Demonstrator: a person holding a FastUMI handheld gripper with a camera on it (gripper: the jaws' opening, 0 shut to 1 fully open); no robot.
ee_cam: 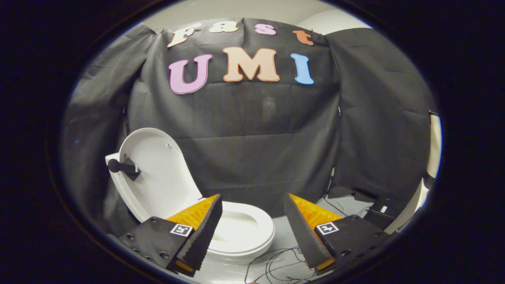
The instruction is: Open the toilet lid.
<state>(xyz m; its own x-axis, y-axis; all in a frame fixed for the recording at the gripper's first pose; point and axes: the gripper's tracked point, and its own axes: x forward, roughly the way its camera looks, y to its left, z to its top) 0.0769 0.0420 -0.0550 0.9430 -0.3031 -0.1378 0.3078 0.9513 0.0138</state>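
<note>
Gaping tool (253, 213), raised toilet lid (158, 173) beyond

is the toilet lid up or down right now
Up: the toilet lid stands raised behind the bare seat. The tongs are open, holding nothing.

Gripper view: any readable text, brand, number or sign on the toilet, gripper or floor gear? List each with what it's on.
Toilet lid, raised, and seat: no text.
Gripper, open with nothing between the fingers: square coded markers, one on each finger, patterns only, no words.
Black box on the floor beyond the right finger: pale sticker, too small to read.
</note>
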